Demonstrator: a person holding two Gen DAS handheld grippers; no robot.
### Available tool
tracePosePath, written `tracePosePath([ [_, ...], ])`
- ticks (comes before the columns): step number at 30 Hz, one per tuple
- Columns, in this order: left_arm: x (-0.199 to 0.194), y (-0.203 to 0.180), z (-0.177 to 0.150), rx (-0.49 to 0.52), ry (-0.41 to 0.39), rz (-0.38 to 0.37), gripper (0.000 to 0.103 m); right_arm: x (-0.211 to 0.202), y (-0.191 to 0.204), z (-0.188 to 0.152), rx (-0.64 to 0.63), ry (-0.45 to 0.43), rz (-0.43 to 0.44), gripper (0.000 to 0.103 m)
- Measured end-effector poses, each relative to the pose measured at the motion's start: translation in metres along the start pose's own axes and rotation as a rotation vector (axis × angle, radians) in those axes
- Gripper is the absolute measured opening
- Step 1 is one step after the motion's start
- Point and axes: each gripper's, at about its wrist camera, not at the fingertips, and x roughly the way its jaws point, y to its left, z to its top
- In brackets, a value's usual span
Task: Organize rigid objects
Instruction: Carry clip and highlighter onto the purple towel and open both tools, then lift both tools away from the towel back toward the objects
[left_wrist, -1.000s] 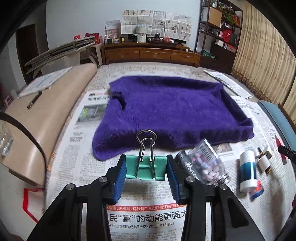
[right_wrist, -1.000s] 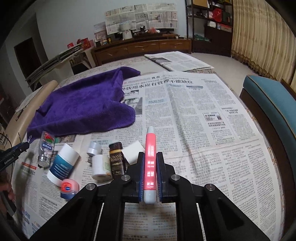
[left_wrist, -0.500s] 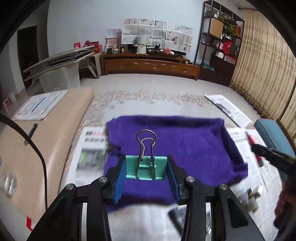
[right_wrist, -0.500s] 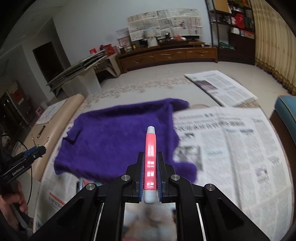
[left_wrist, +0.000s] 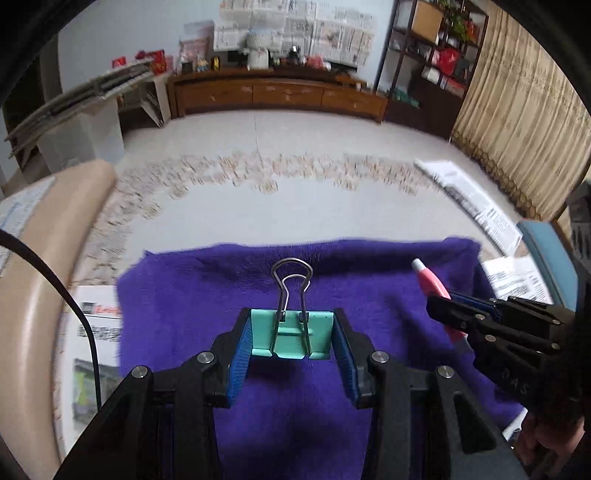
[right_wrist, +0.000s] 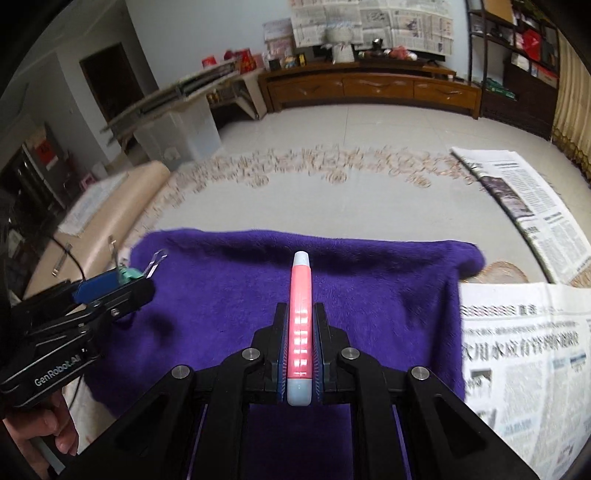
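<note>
The left gripper (left_wrist: 291, 341) squeezes a mint-green metal binder clip (left_wrist: 290, 338) between its blue pads. The right gripper (right_wrist: 300, 350) pinches a long pink plastic pen (right_wrist: 301, 325). Both hang over the fuzzy purple towel (right_wrist: 369, 295) below them, side by side.

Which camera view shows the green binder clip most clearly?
The left wrist view: the green binder clip sits centered between the left gripper's fingers, handles visible. The right wrist view shows only a small, partly hidden sliver at left.
</note>
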Motion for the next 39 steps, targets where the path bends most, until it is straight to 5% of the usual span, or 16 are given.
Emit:
tracePosePath([
  [14, 0.037, 0.000, -0.003, 0.067, 0.127, 0.077, 0.041, 0.043, 0.003, -0.003, -0.087, 0.121, -0.042, 0.012],
  [18, 0.038, 0.002, -0.003, 0.096, 0.152, 0.126, 0.067, 0.045, 0.005, -0.001, -0.137, 0.131, -0.036, 0.016],
  [20, 0.037, 0.005, -0.005, 0.096, 0.168, 0.120, 0.080, 0.045, 0.006, -0.001, -0.153, 0.137, -0.012, 0.032],
  [21, 0.037, 0.007, -0.007, 0.090, 0.176, 0.111, 0.082, 0.045, 0.006, -0.001, -0.158, 0.143, 0.017, 0.039],
  [23, 0.034, 0.010, -0.011, 0.068, 0.187, 0.084, 0.083, 0.045, 0.007, -0.002, -0.165, 0.154, 0.054, 0.072],
  [24, 0.032, 0.011, -0.012, 0.057, 0.186, 0.075, 0.083, 0.046, 0.009, -0.003, -0.171, 0.158, 0.038, 0.078],
  [28, 0.002, 0.016, -0.019, 0.002, 0.133, 0.063, 0.103, 0.029, 0.011, -0.010, -0.172, 0.145, 0.033, 0.079],
  [30, -0.026, 0.016, -0.028, -0.030, 0.090, 0.069, 0.103, 0.007, 0.006, -0.013, -0.141, 0.112, 0.041, 0.085],
  [32, -0.048, 0.015, -0.042, -0.060, 0.067, 0.056, 0.103, -0.018, 0.000, -0.020, -0.099, 0.070, 0.046, 0.103],
  [39, -0.092, 0.013, -0.119, -0.145, 0.090, 0.029, 0.103, -0.117, -0.030, -0.083, 0.044, 0.009, 0.041, 0.103],
])
